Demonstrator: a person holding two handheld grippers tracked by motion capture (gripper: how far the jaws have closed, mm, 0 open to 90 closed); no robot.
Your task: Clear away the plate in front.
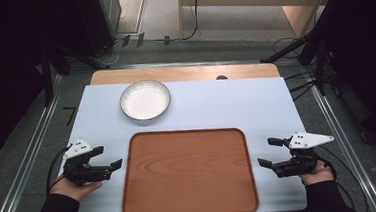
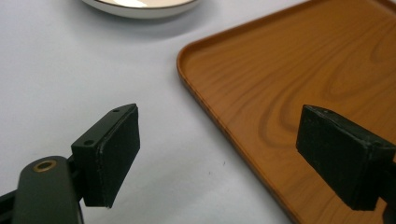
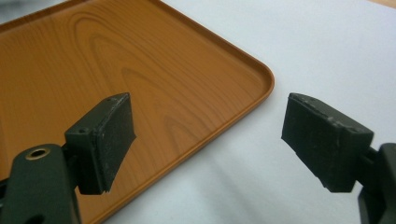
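Grippers are hovering agape and empty at lower left (image 1: 102, 159) and lower right (image 1: 270, 152) of the frame, flanking the wooden tray (image 1: 188, 172), white bowl (image 1: 145, 99) sitting above.

Dim, dark surroundings; evenly lit tabletop; soft close-up blur.

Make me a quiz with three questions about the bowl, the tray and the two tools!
1. Where is the bowl?
A. beyond the tray's far left corner
B. on the tray
C. in a tool

2. What colour is the tray?
A. blue
B. wood brown
C. green

3. How do the left tool and right tool stand?
A. both shut
B. one holds the bowl
C. both open

Answers: 1 A, the bowl sits on the white table cover, apart from the tray. 2 B, brown with wood grain. 3 C, a wide gap shows between each tool's jaws, nothing held.
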